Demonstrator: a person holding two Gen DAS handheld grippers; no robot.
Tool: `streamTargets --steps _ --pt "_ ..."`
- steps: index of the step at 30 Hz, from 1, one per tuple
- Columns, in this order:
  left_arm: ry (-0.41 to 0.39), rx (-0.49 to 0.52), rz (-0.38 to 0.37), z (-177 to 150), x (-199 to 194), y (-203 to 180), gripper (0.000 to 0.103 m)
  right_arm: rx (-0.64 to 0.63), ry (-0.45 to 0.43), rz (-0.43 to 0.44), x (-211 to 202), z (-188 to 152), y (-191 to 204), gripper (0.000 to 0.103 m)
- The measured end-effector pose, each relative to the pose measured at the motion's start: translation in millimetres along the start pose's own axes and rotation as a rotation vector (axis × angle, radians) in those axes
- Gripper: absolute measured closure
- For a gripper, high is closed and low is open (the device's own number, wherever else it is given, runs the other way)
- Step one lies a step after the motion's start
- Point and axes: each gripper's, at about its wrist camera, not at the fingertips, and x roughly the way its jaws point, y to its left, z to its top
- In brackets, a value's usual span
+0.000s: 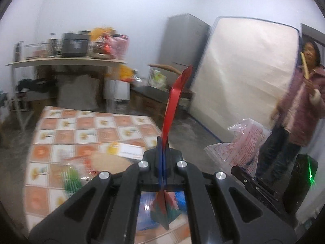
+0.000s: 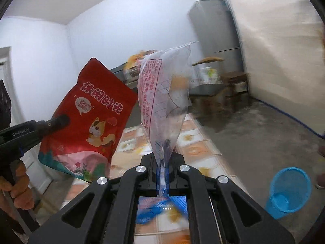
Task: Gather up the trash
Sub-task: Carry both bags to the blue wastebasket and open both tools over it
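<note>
Red pouch (image 2: 87, 120) pinched left; clear bag (image 2: 164, 101) — right.

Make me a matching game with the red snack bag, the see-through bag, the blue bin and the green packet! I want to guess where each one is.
Things:
1. red snack bag
2. see-through bag
3. blue bin
4. green packet

Places:
A. standing on the floor
B. lying on the checked tablecloth
C. pinched in the left gripper
D. pinched in the right gripper

Pairs: 1-C, 2-D, 3-A, 4-B
</note>
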Motion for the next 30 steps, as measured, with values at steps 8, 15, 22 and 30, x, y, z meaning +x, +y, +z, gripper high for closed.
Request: streamTargets --steps 8,15,22,30 --pt "0.168 0.069 -0.159 -21 103 -99 0.103 0.061 0.030 -0.258 -24 -13 -107 0.099" --pt "0.384 0.076 -0.286 -65 202 -182 0.103 0.154 0.145 -0.480 -38 -55 -204 0.099" --pt "0.611 0.153 -0.327 -142 295 -266 0.103 0.291 0.295 -0.611 -32 -107 -298 0.099" --pt "0.810 0.090 -0.278 -219 407 -307 0.103 0.388 0.441 -0.615 24 -144 -388 0.099"
